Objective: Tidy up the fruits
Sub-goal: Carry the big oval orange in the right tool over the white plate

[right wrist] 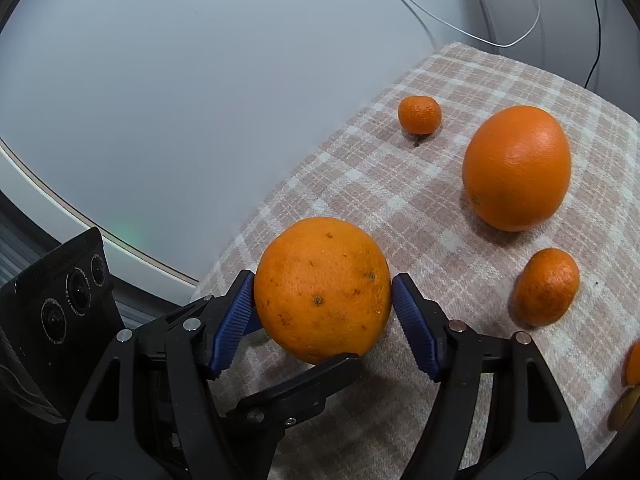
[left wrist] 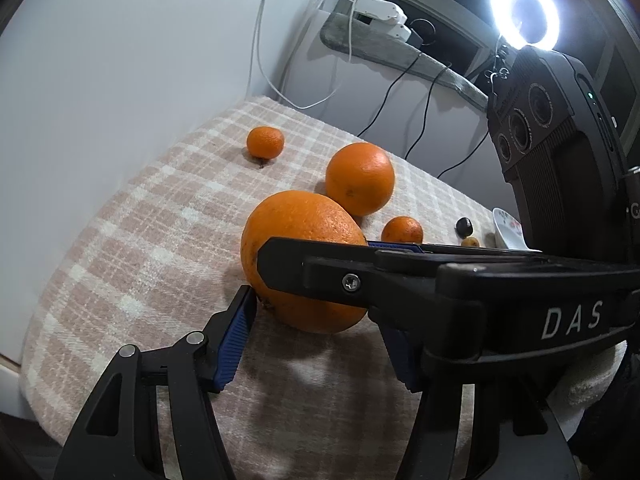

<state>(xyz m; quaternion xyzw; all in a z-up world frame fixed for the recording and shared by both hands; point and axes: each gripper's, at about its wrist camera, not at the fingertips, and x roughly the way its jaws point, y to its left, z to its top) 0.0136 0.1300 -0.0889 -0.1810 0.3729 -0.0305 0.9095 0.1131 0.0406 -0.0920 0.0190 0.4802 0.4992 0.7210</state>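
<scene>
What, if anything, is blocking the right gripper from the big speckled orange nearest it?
Nothing visible: that speckled orange sits inside the right gripper, touching its blue pads. A black finger of the left gripper crosses beneath it.

Left wrist view: close, angled down along its fingers [left wrist: 236, 332] across the checked cloth [left wrist: 132, 248] toward the ring light [left wrist: 524, 10]. Right wrist view: equally close, angled down toward the wall. Shared: nearest orange [left wrist: 296, 236] [right wrist: 320, 288], far orange [left wrist: 360, 178] [right wrist: 516, 168], two mandarins.
</scene>
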